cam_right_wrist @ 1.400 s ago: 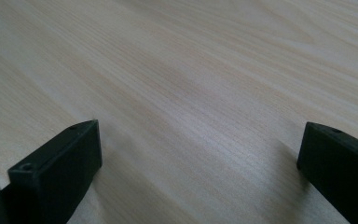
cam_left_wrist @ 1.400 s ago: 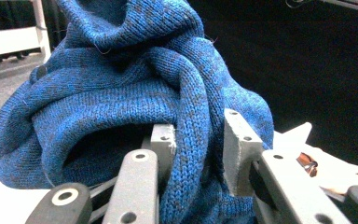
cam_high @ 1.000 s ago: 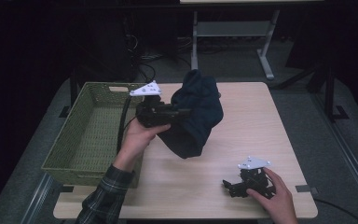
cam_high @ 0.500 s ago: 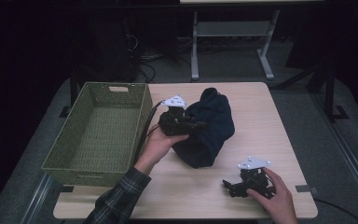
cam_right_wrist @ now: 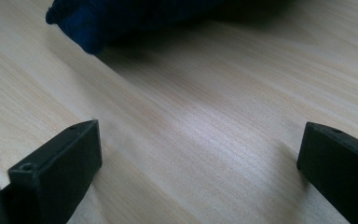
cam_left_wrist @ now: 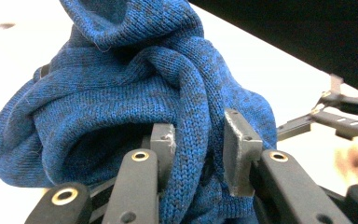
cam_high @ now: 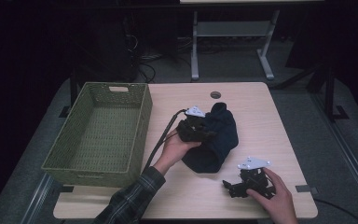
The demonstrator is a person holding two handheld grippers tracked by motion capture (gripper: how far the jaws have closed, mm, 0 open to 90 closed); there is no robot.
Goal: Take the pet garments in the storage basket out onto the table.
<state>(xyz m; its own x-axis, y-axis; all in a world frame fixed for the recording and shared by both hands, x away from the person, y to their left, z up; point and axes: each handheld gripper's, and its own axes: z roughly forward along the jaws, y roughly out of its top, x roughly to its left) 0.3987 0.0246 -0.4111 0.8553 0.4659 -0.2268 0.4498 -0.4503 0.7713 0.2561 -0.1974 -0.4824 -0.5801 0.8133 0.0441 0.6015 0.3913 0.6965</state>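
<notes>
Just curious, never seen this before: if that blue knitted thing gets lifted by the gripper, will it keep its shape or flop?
Probably flops: the blue knit lies in soft bunched folds. The left gripper pinches just one fold, so the rest would likely dangle. Unlikely to slip; it looks coarse.

- The place looks like a lab or recording room set up for handling trials, with dark surroundings and no homely furnishing.
- A pale rectangular wooden table [cam_high: 270, 116] with a round cable hole [cam_high: 215, 94] near its far edge is the landmark.
- Beyond the table, a grey metal stand with splayed feet [cam_high: 228, 51] rises from grey carpeted floor [cam_high: 303, 98].
- Left of that stand, black cables [cam_high: 144, 65] lie tangled on the floor.
- Dark metal rails [cam_high: 349, 158] run along the table's right side.
</notes>
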